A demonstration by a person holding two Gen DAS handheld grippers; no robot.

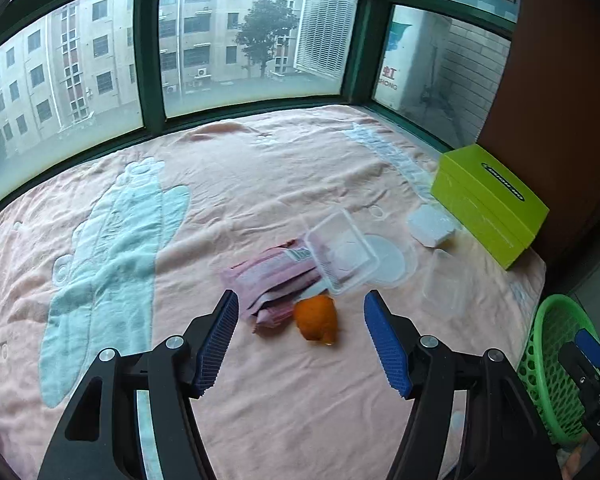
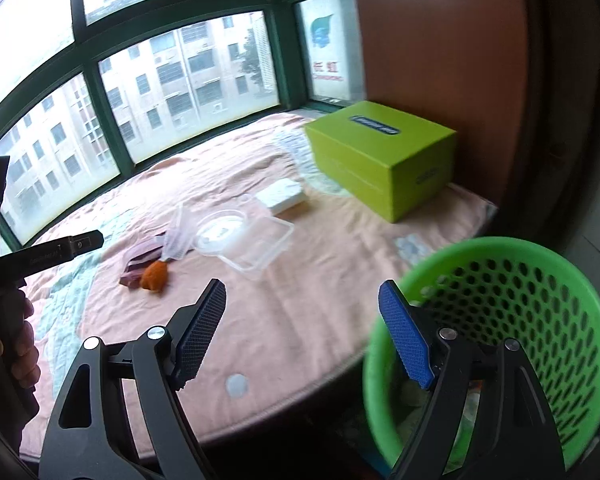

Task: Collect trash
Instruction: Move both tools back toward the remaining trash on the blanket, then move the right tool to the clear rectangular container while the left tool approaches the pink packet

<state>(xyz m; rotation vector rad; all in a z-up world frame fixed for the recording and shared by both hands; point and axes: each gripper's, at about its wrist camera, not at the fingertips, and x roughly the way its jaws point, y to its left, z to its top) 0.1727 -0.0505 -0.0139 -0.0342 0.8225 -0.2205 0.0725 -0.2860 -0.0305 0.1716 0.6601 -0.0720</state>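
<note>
Left wrist: left tongs (image 1: 300, 332) gape empty over the orange peel (image 1: 316, 318); right tongs (image 2: 302, 322) spread empty beside the green basket (image 2: 540, 300).

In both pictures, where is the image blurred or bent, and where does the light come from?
Left wrist view: the window frame bows from fisheye distortion; soft daylight enters through it; the orange peel looks sharp. Right wrist view: the green basket and green box are smeared by motion blur; the upper window panes are overexposed; corners are dark.

bare blanket (image 1: 300, 400) ahead, orange peel (image 1: 315, 318) beyond
</note>
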